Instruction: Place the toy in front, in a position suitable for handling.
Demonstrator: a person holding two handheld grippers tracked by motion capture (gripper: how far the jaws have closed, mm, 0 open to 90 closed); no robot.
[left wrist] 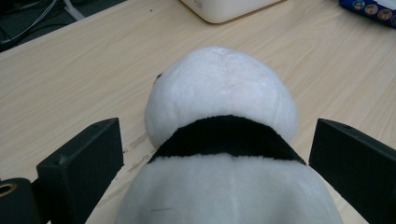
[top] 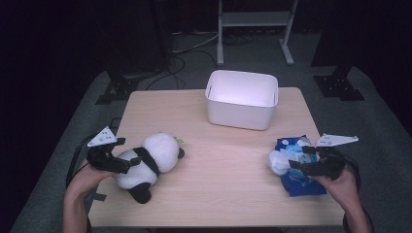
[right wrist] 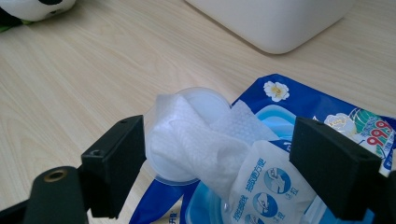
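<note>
A black-and-white plush panda (top: 150,160) lies on the wooden table (top: 218,141) at the left. My left gripper (top: 124,165) stands open with its jaws on either side of the panda's body (left wrist: 224,93), close to the fur and not squeezing it. At the right lies a blue pack of wet wipes (top: 301,187) with its round lid flipped up and a white wipe (right wrist: 196,135) sticking out. My right gripper (top: 296,167) is open too, its jaws flanking that wipe (top: 279,161) without pressing on it.
A white rectangular bin (top: 241,99) stands at the back middle of the table, and its corner (right wrist: 275,23) sits just beyond the wipes pack (right wrist: 299,100). Dark stands and cables are on the floor behind the table.
</note>
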